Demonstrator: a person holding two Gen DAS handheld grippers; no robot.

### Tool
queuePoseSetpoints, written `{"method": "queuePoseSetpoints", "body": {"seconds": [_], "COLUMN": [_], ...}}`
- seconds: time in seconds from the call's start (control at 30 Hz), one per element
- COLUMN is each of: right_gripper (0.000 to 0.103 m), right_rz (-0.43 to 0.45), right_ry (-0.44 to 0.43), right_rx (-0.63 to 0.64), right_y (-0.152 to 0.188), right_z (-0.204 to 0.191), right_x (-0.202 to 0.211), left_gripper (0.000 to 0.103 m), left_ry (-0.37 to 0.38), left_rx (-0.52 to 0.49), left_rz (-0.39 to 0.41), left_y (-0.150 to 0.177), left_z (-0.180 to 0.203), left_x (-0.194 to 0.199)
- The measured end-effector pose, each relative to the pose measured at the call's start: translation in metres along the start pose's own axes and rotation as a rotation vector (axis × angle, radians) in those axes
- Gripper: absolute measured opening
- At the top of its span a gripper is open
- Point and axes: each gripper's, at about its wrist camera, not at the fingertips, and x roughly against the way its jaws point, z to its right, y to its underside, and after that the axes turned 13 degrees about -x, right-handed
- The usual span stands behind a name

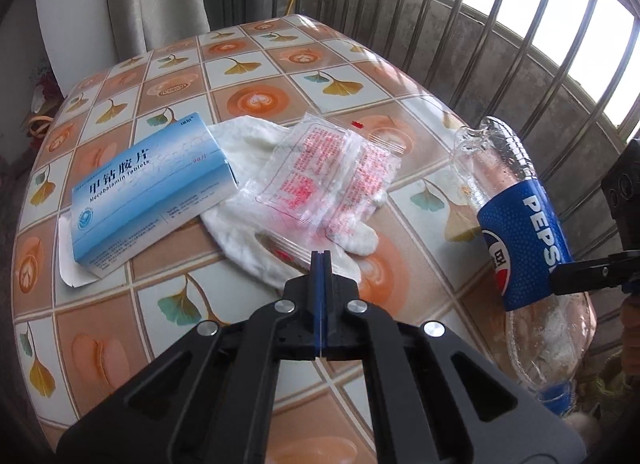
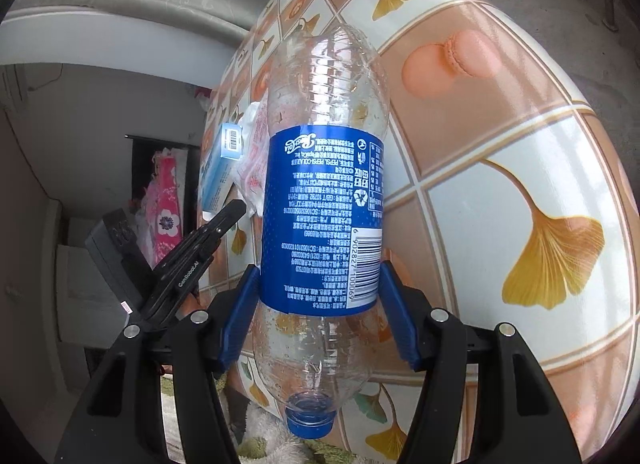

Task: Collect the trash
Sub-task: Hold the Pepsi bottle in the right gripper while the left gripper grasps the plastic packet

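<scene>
An empty bottle (image 2: 320, 199) is clamped across its blue label by the right gripper (image 2: 318, 316), one pad pressed to each side, so that the crushed body is carried lengthwise along the fingers with the cap end nearest the camera. In the left wrist view the bottle is seen at the right edge of the table (image 1: 248, 75), partly beyond it, which suggests it is being taken off toward wherever the trash is gathered; no bin is in view. The left gripper (image 1: 321, 260) is fully closed, its blue pads pressed flat together with nothing visible between them, and its tip is set just at the near edge of a white cloth (image 1: 248, 143). A clear printed wrapper (image 1: 324, 175) lies on the cloth, and a blue box (image 1: 152, 187) rests on the cloth's left part. Whether a cloth edge is pinched cannot be told. The wrapper, box and cloth appear still to be collected.
</scene>
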Motion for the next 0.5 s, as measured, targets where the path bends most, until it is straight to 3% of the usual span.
{"method": "queuePoseSetpoints", "body": {"seconds": [0.17, 0.23, 0.27, 0.3, 0.43, 0.5], "right_gripper": [0.059, 0.059, 0.059, 0.059, 0.059, 0.059], "right_rz": [0.021, 0.039, 0.047, 0.053, 0.06, 0.063], "right_ry": [0.039, 0.055, 0.062, 0.066, 0.067, 0.068], "right_rx": [0.019, 0.025, 0.027, 0.03, 0.03, 0.034], "right_y": [0.005, 0.006, 0.006, 0.006, 0.005, 0.005], "right_z": [0.003, 0.003, 0.002, 0.003, 0.004, 0.004], "right_x": [0.014, 0.018, 0.019, 0.02, 0.02, 0.021], "left_gripper": [0.0, 0.014, 0.031, 0.038, 0.047, 0.048], "left_ry": [0.012, -0.002, -0.014, -0.027, -0.054, -0.11], "left_rx": [-0.022, -0.041, -0.051, -0.062, -0.129, -0.168], "left_rz": [0.064, 0.054, 0.05, 0.051, 0.011, -0.024], "left_y": [-0.007, -0.016, -0.021, -0.025, -0.042, -0.046], "left_z": [0.009, 0.013, 0.015, 0.018, 0.026, 0.03], "left_x": [0.017, 0.013, 0.009, 0.004, -0.022, -0.037]}}
